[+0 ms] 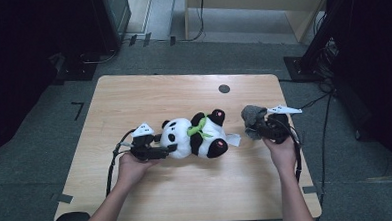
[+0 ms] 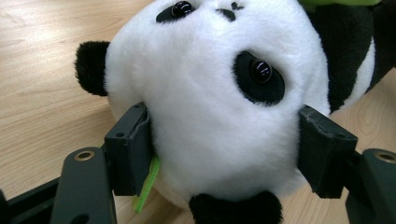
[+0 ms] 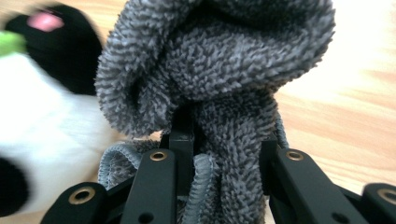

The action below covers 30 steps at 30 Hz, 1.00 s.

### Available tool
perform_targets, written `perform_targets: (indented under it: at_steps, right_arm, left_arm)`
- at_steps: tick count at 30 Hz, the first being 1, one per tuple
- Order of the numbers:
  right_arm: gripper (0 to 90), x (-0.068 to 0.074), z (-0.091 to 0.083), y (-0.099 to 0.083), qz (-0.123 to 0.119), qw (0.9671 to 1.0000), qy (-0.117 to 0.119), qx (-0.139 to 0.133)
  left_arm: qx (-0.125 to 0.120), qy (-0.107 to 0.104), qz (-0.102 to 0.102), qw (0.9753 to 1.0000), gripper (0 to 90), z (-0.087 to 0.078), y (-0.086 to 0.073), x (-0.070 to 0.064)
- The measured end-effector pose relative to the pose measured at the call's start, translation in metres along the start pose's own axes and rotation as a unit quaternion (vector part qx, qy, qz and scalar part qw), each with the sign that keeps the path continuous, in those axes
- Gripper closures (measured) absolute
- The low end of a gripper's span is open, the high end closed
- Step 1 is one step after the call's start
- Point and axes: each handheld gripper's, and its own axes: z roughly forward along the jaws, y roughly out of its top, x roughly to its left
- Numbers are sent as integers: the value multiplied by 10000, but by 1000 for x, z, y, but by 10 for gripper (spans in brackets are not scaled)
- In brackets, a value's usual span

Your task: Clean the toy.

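A black-and-white plush panda (image 1: 197, 135) with a green scarf lies on its back in the middle of the wooden table (image 1: 133, 98). My left gripper (image 1: 169, 149) is shut on the panda's head (image 2: 210, 107), one jaw pressed into each side of it. A grey terry cloth (image 1: 253, 119) is bunched up in my right gripper (image 1: 260, 127), just right of the panda's feet. In the right gripper view the cloth (image 3: 219, 79) bulges above the shut jaws, with the panda (image 3: 51, 130) blurred at the left.
A small round dark spot (image 1: 224, 88) marks the table's far side. A white tag (image 1: 234, 139) sticks out by the panda's foot. Dark equipment and cables stand on the floor around the table.
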Motion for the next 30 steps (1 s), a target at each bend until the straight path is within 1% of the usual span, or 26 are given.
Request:
perform_targets:
  at_steps: [1,2,3,5,6,10,13,14,16,17,18,21,22,24,28,29,30]
  right_arm:
    - [705,-8,6,-3,145,9999,-46,80]
    - [705,-8,6,-3,145,9999,-46,80]
    - [702,-15,10,-5,185,9997,-130,120]
    - [694,-21,15,-7,235,9994,-171,165]
    - [690,-24,18,-9,223,9993,-204,204]
    - [679,-35,31,-16,43,9982,-472,378]
    - [631,-44,40,-21,76,9972,-561,480]
    - [617,-47,41,-23,158,9972,-547,488]
    - [566,-53,40,-23,428,9972,-436,440]
    - [566,-53,40,-23,428,9972,-436,440]
    - [490,-56,36,-23,593,9968,-404,345]
    - [375,-57,33,-22,667,9965,-427,270]
    - [349,-57,32,-21,669,9967,-401,239]
    - [315,-55,29,-19,683,9965,-407,253]
    - [250,-50,22,-14,560,9970,-506,186]
    - [238,-49,19,-13,537,9969,-561,155]
    - [238,-49,19,-13,537,9969,-561,155]
  left_arm:
    - [-3,-2,1,10000,290,0,0,0]
    - [-3,-2,1,10000,290,0,0,0]
    - [-6,-5,1,10000,290,0,0,0]
    - [-8,-7,-1,10000,290,0,0,0]
    - [-12,-8,-2,10000,290,0,0,0]
    - [-18,-9,0,10000,289,0,-1,0]
    - [-24,-12,-4,10000,289,0,-1,0]
    - [-25,-14,-6,10000,289,0,-1,0]
    - [-21,-17,-12,10000,289,0,-1,1]
    - [-21,-17,-12,10000,288,0,-1,1]
    - [-23,-17,-17,10000,287,0,-1,1]
    - [-21,-13,-23,10000,284,0,-1,1]
    - [-26,-11,-31,10000,282,0,-1,1]
    - [-29,-10,-43,10000,278,0,-1,1]
    - [-30,1,-59,10000,269,1,0,1]
    - [-28,2,-59,10000,268,1,0,1]
    - [-28,2,-59,10000,267,1,0,1]
